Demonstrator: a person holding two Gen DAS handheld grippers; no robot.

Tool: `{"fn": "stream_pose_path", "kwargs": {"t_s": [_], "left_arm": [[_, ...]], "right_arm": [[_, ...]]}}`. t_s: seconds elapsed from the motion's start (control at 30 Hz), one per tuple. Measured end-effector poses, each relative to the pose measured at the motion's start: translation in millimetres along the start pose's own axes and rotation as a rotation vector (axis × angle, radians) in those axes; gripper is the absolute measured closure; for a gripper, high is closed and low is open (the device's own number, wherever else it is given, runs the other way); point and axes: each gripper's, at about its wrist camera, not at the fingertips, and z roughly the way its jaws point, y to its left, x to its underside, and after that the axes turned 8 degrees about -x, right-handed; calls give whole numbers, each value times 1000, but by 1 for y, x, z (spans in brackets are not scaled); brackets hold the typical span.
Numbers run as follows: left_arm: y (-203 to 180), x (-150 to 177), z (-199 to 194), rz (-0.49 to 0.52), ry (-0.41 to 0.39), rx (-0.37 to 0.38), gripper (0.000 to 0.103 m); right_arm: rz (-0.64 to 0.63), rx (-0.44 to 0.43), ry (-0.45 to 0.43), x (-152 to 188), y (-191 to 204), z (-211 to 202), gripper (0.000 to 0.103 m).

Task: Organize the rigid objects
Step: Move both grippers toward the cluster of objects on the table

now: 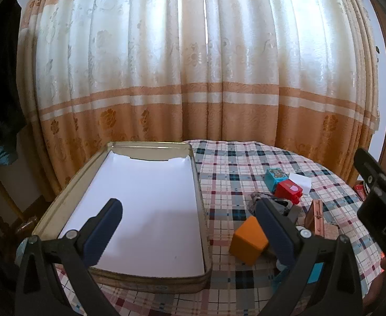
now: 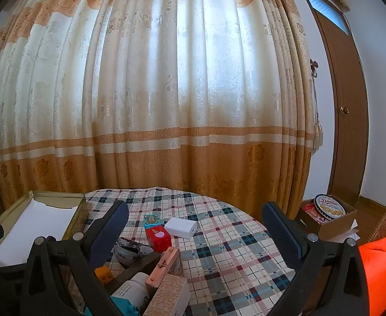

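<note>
A gold tin box (image 1: 200, 205) lined with white paper stands open on the left of the plaid table; it also shows in the right wrist view (image 2: 78, 210). Small rigid things lie to its right: an orange block (image 1: 248, 239), a red box (image 1: 289, 191), a teal box (image 1: 274, 177), a copper case (image 1: 316, 214) and a white charger (image 2: 181, 227). My left gripper (image 1: 189, 220) is open and empty above the tin's right wall. My right gripper (image 2: 195, 223) is open and empty above the pile; the red box (image 2: 159, 239) and copper case (image 2: 166, 263) lie below it.
A round table with plaid cloth (image 2: 232, 250) stands against a cream and orange curtain (image 2: 166, 105). A cardboard box with a biscuit tin (image 2: 329, 210) sits on the floor at right, by a wooden door (image 2: 348, 110). A white bottle (image 2: 135, 287) and patterned box (image 2: 169, 295) lie near the front.
</note>
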Motion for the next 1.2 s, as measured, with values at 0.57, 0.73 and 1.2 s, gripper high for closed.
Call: {"fn": "stream_pose_path", "kwargs": {"t_s": [0.57, 0.73, 1.2], "left_arm": [[0, 1, 0, 0, 0, 4, 0], [2, 4, -4, 5, 25, 57, 0], [-37, 17, -24, 166, 109, 293, 1]], "right_arm": [[33, -12, 4, 0, -8, -3, 0], [51, 18, -21, 0, -31, -10, 1], [77, 22, 80, 7, -73, -13, 1]]}}
